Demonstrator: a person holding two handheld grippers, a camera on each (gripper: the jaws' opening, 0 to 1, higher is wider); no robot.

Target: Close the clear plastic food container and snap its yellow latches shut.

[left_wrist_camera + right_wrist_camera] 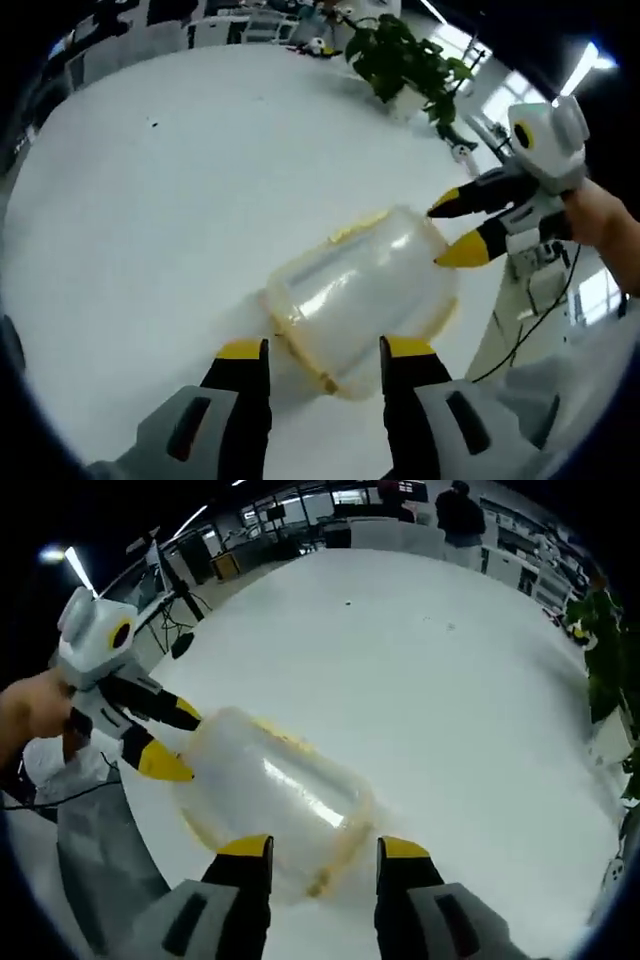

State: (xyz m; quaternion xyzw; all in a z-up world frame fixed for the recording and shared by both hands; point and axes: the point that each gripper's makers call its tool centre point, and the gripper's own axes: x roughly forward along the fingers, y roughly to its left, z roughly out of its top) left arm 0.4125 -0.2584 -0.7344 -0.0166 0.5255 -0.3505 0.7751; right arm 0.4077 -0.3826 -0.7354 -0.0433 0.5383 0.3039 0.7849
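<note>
Left gripper view: my left gripper (325,350) has its jaws spread at the near end of the clear container (360,295), which lies on the white table (150,220). Right gripper (452,228), jaws also spread, touches its far end beside a yellow latch (350,228).

Two close opposed views down onto one shared container (360,295) (270,795), white table (150,220) (440,680).
</note>
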